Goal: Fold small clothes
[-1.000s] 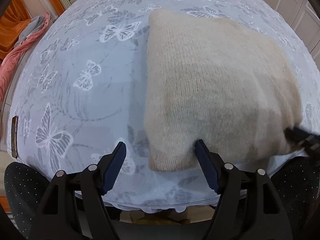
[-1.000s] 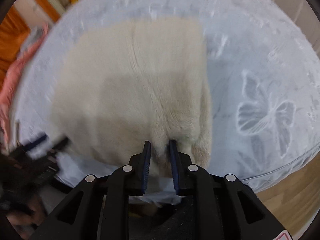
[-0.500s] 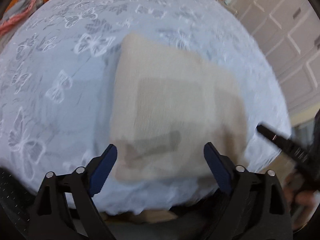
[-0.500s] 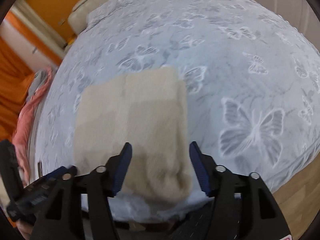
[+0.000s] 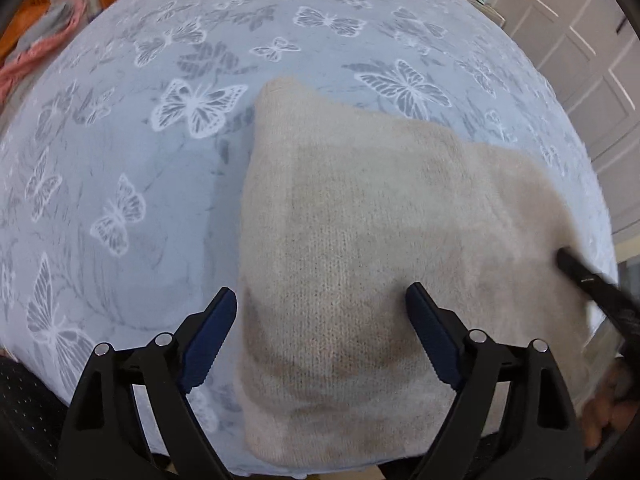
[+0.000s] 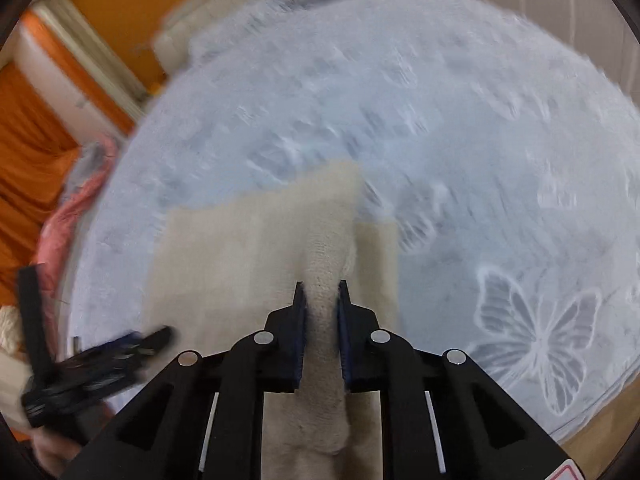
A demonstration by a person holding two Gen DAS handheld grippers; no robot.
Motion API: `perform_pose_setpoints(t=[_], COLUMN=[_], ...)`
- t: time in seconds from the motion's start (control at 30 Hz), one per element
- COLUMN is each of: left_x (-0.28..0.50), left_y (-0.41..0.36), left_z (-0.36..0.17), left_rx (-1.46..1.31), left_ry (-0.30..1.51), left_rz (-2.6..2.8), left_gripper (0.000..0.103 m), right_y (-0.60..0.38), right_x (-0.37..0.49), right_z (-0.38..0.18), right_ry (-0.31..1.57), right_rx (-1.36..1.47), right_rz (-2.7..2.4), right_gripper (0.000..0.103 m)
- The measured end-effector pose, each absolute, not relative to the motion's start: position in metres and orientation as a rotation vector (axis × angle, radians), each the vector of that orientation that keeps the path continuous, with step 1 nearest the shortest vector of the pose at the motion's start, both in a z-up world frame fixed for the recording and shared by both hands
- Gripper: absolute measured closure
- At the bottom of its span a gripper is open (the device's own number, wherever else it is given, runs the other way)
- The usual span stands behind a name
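Butterfly bedspread (image 5: 120,208) | beige knit sweater (image 5: 360,240) folded (fuzzy) | left tool (image 5: 320,336) wide | right tool (image 6: 321,332), just closing, pinches sweater

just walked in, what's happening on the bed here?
A person with a handheld gripper in each hand is folding a beige knit sweater on a butterfly-print bedspread. The right gripper has just closed, pinching a bunched ridge of the sweater at its right edge. The left gripper hangs open over the near left edge, gripping nothing.
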State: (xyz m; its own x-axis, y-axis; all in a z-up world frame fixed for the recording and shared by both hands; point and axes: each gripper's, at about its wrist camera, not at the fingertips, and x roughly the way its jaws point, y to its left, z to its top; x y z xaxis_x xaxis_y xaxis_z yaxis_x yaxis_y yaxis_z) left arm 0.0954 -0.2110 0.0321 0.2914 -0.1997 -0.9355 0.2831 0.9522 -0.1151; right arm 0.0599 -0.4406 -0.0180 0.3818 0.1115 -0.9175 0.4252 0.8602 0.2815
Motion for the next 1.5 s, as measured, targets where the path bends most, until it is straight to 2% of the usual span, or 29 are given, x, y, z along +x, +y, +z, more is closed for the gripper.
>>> perform_pose_setpoints(t=[0.03, 0.07, 0.13, 0.17, 0.2, 0.33, 0.4, 0.57, 0.63, 0.67, 0.7, 0.73, 0.77, 0.8, 0.83, 0.87, 0.97, 1.07, 1.17, 1.27, 1.5], left_x=[0.096, 0.097, 0.097, 0.097, 0.098, 0.106, 0.11, 0.128, 0.133, 0.134, 0.134, 0.134, 0.132, 0.129, 0.126, 0.123, 0.108, 0.092, 0.082, 0.084, 0.08], left_y=[-0.213, -0.215, -0.214, -0.213, -0.21, -0.198, -0.19, -0.177, -0.171, -0.17, -0.173, -0.175, -0.177, -0.179, -0.18, -0.179, -0.17, -0.16, -0.153, -0.158, -0.138], left_z=[0.028, 0.023, 0.023, 0.023, 0.022, 0.016, 0.013, -0.026, -0.04, -0.04, -0.037, -0.033, -0.027, -0.018, -0.01, 0.0, 0.02, 0.002, -0.006, 0.018, 0.144], left_rx=[0.079, 0.072, 0.063, 0.059, 0.049, 0.0, -0.051, -0.305, -0.407, -0.423, -0.411, -0.386, -0.359, -0.324, -0.299, -0.279, -0.25, -0.225, -0.261, -0.242, -0.215], left_ry=[1.252, 1.275, 1.267, 1.265, 1.273, 1.284, 1.289, 1.406, 1.445, 1.444, 1.451, 1.448, 1.442, 1.432, 1.427, 1.423, 1.431, 1.507, 1.514, 1.476, 1.2], left_rz=[-0.327, -0.336, -0.325, -0.329, -0.333, -0.342, -0.354, -0.487, -0.509, -0.507, -0.51, -0.511, -0.513, -0.522, -0.531, -0.539, -0.559, -0.531, -0.513, -0.544, -0.676], left_gripper=[0.019, 0.019, 0.016, 0.016, 0.015, 0.009, 0.008, 0.005, 0.005, 0.005, 0.009, 0.019, 0.024, 0.036, 0.044, 0.046, 0.046, 0.046, 0.047, 0.049, 0.05], right_y=[-0.443, -0.445, -0.451, -0.452, -0.455, -0.453, -0.452, -0.451, -0.449, -0.447, -0.447, -0.445, -0.443, -0.441, -0.439, -0.435, -0.425, -0.41, -0.405, -0.397, -0.369], right_x=[0.058, 0.053, 0.045, 0.042, 0.038, 0.038, 0.037, 0.049, 0.053, 0.055, 0.055, 0.056, 0.056, 0.054, 0.053, 0.049, 0.026, 0.009, -0.002, -0.002, -0.005], right_z=[-0.029, -0.028, -0.017, -0.014, -0.014, -0.04, -0.048, -0.068, -0.07, -0.067, -0.064, -0.06, -0.051, -0.042, -0.033, -0.023, -0.019, -0.041, -0.033, 0.015, 0.149], right_ry=[1.193, 1.17, 1.129, 1.114, 1.098, 1.164, 1.155, 1.127, 1.131, 1.132, 1.128, 1.12, 1.116, 1.112, 1.104, 1.094, 1.126, 1.199, 1.155, 1.081, 0.817], right_rx=[0.557, 0.596, 0.65, 0.665, 0.688, 0.768, 0.829, 0.951, 0.948, 0.932, 0.927, 0.93, 0.91, 0.882, 0.865, 0.854, 0.896, 0.919, 0.945, 0.829, 0.674], right_rz=[-0.215, -0.208, -0.215, -0.229, -0.237, -0.22, -0.185, -0.094, -0.081, -0.07, -0.052, -0.031, -0.034, -0.035, -0.031, -0.022, -0.033, -0.091, -0.118, -0.104, -0.013], right_gripper=[0.083, 0.073, 0.061, 0.047, 0.04, 0.037, 0.032, 0.024, 0.024, 0.03, 0.051, 0.059, 0.064, 0.065, 0.067, 0.067, 0.067, 0.067, 0.067, 0.069, 0.069])
